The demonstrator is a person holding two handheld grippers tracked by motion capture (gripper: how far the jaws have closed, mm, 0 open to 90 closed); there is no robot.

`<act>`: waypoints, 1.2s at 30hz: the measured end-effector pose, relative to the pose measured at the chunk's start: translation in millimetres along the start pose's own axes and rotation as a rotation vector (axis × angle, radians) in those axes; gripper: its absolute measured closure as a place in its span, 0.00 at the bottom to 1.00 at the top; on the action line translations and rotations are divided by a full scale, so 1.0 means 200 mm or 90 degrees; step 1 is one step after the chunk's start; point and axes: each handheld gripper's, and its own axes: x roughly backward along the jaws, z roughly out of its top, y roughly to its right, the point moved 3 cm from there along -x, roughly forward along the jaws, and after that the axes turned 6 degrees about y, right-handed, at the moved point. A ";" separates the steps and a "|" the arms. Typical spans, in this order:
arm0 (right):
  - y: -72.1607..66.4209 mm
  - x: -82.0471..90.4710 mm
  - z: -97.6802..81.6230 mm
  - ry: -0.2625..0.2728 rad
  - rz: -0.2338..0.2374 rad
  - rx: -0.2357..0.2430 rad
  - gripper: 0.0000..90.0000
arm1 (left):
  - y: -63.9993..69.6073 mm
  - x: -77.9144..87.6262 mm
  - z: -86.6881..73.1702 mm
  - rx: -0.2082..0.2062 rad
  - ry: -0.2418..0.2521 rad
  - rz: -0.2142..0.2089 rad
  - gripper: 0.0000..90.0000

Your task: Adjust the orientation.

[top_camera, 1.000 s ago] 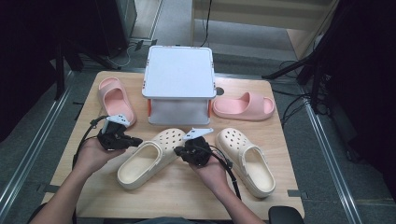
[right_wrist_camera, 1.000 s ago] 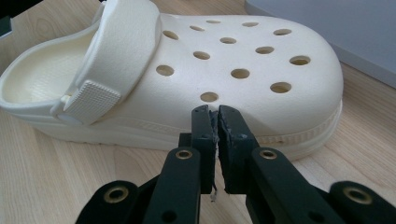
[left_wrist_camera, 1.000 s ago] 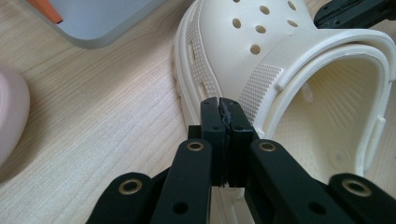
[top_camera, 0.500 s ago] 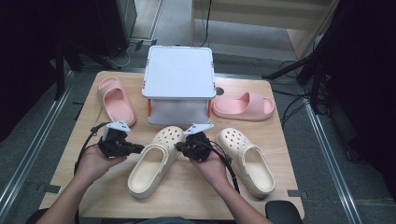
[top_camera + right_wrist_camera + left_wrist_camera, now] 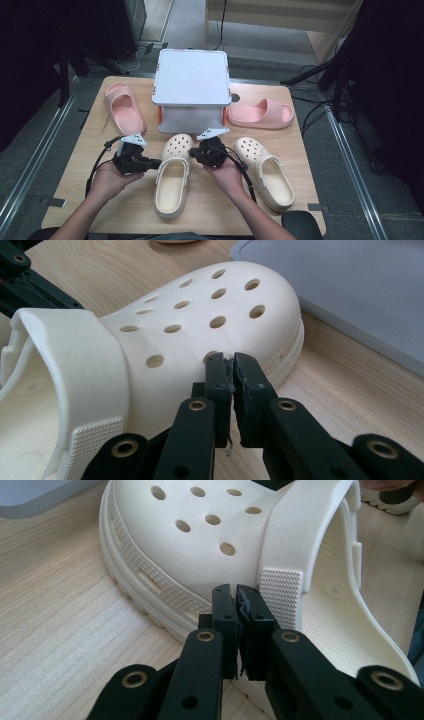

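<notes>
A cream clog (image 5: 172, 177) lies in the middle of the wooden table (image 5: 212, 212), toe toward the white box and heel toward the person. My left gripper (image 5: 157, 162) is at its left side; in the left gripper view its tips (image 5: 236, 591) rest against the clog's sole edge (image 5: 165, 597) by the strap. The jaws have just been opening slightly, stand almost together, and have nothing between them. My right gripper (image 5: 192, 154) is shut at the clog's right side, tips (image 5: 229, 360) against the holed upper (image 5: 200, 325).
A second cream clog (image 5: 265, 170) lies to the right, toe angled toward the box. A white lidded box (image 5: 192, 85) stands at the back centre. One pink slide (image 5: 124, 107) lies left of it and another (image 5: 260, 114) right of it.
The middle clog has swung from a diagonal, heel at the lower left, to pointing straight at the box. My left gripper moved right and nearer the person with it; the right gripper stayed put.
</notes>
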 end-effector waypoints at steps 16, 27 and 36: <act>-0.08 0.20 0.04 0.062 0.004 -0.014 0.73 | -0.02 0.18 0.24 -0.010 0.054 0.034 0.77; -0.17 0.30 -0.01 0.062 0.010 -0.033 0.65 | -0.09 0.25 0.53 -0.041 0.061 0.039 0.88; -0.24 0.26 -0.06 0.040 0.004 -0.045 0.60 | -0.19 0.24 0.72 -0.055 0.049 0.036 0.90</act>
